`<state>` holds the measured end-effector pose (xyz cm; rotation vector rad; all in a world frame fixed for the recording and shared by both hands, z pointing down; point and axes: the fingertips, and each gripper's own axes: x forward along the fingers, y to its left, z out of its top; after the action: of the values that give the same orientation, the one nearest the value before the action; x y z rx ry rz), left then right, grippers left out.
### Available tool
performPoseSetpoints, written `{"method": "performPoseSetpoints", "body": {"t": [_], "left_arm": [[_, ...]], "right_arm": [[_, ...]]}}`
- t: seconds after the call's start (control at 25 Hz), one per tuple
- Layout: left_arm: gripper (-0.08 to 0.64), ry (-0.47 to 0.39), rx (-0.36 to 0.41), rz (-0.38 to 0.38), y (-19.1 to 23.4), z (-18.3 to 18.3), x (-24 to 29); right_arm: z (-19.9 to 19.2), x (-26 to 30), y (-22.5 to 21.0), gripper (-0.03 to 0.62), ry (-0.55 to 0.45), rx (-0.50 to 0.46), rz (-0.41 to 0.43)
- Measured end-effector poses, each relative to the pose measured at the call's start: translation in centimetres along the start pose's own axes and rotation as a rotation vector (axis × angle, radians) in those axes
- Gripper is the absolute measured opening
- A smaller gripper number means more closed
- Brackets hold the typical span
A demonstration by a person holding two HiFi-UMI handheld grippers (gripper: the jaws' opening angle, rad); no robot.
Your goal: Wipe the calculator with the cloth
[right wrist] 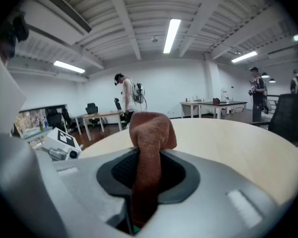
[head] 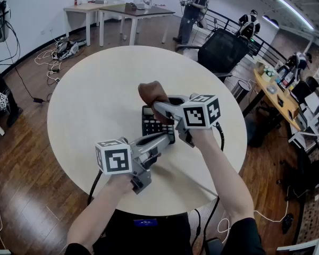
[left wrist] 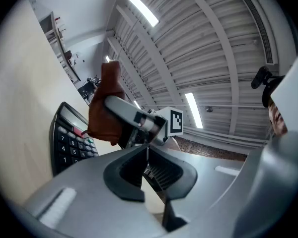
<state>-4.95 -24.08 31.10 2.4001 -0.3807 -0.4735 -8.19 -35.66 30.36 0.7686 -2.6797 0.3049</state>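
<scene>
A black calculator (head: 153,125) lies near the middle of the round pale table (head: 95,100). My right gripper (head: 157,106) is shut on a brown cloth (head: 153,93), which bunches up past its tips over the calculator's far end. In the right gripper view the cloth (right wrist: 150,138) fills the gap between the jaws. My left gripper (head: 166,138) is shut, its tips at the calculator's near right edge, with nothing seen between them. The left gripper view shows the calculator (left wrist: 68,137) at left, with the cloth (left wrist: 105,108) and the right gripper (left wrist: 139,119) above it.
Two tables (head: 122,9) stand at the back of the room, and a person (head: 194,7) stands beside them. A black office chair (head: 223,49) sits just beyond the table's far right rim. Cables (head: 53,62) lie on the wooden floor at left. A cluttered desk (head: 276,94) is at right.
</scene>
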Motion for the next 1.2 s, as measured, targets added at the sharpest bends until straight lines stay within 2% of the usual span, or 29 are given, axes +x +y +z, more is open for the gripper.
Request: {"method": "performPoseSetpoints", "body": {"t": [0.2,0.28,0.4,0.68,0.8,0.92,1.0,1.12,1.2], "left_arm": [[-0.005,0.02,0.026,0.004,-0.7,-1.1,0.4],[-0.003,0.013,0.018,0.022,-0.5,-1.1,0.2],[-0.003,-0.026,-0.024,0.03,-0.1,-0.6,-0.1],[-0.003,-0.087,-0.117,0.05,1.2,0.4,-0.5],[-0.003,-0.084,-0.143,0.045,1.0,0.2,-0.4],[-0.003,-0.074,-0.179,0.04,1.1,-0.2,-0.4],[-0.003,-0.08,-0.192,0.046,1.4,-0.1,-0.8],[-0.003,-0.089,-0.213,0.058,1.9,0.2,-1.7],[-0.003,-0.097,-0.238,0.066,2.1,0.4,-2.0]], "right_arm": [[-3.8,3.7,0.9,0.084,0.259,-0.219,-0.027],[-4.4,4.7,1.5,0.084,0.318,-0.267,-0.014],[-5.2,5.2,0.6,0.084,0.388,-0.312,-0.043],[-7.1,1.4,-3.3,0.084,0.443,-0.24,-0.102],[-7.5,-1.6,-6.6,0.084,0.451,-0.208,-0.214],[-6.8,-3.6,-8.3,0.084,0.43,-0.236,-0.311],[-5.5,-2.9,-6.7,0.084,0.383,-0.258,-0.28],[-4.1,0.8,-1.9,0.084,0.33,-0.239,-0.122],[-4.1,3.5,0.5,0.084,0.343,-0.239,-0.043]]}}
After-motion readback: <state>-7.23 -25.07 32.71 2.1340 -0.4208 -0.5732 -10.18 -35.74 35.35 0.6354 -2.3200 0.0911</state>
